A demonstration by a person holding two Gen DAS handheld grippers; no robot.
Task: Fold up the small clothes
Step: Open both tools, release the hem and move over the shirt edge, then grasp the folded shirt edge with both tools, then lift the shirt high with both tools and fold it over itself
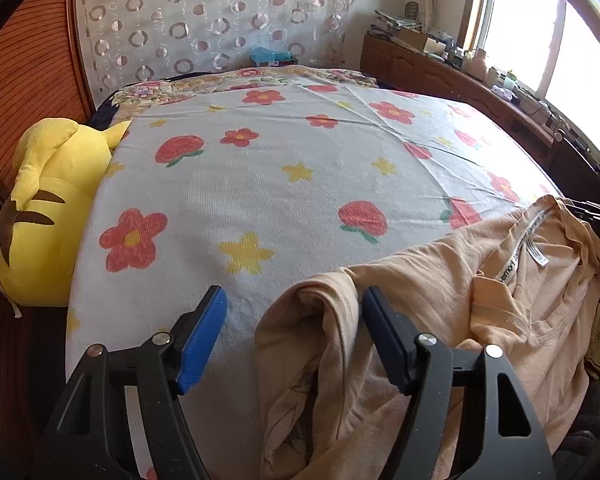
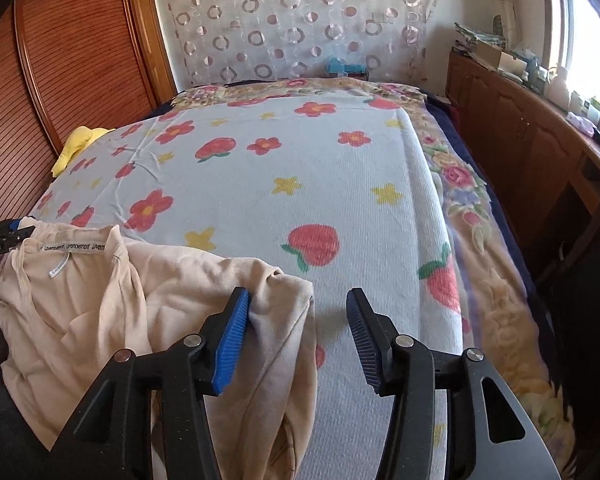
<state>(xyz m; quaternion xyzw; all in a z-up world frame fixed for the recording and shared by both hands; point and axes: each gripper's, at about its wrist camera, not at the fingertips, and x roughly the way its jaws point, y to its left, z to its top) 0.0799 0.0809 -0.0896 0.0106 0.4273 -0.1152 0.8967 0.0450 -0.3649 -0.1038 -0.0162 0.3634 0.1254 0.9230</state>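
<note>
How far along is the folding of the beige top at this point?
Done: the beige top lies spread on the floral blanket, neck label up, a sleeve end bunched at each side. In hand: nothing is gripped; the left gripper and right gripper are both open, each straddling a sleeve end. Left: every fold, as the top shows no neat fold yet.

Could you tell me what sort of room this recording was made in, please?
Most likely a home bedroom: a bed under a flowered sheet fills the view, a yellow plush toy sits at its side, and a wooden cabinet cluttered with household items runs below the window.
</note>
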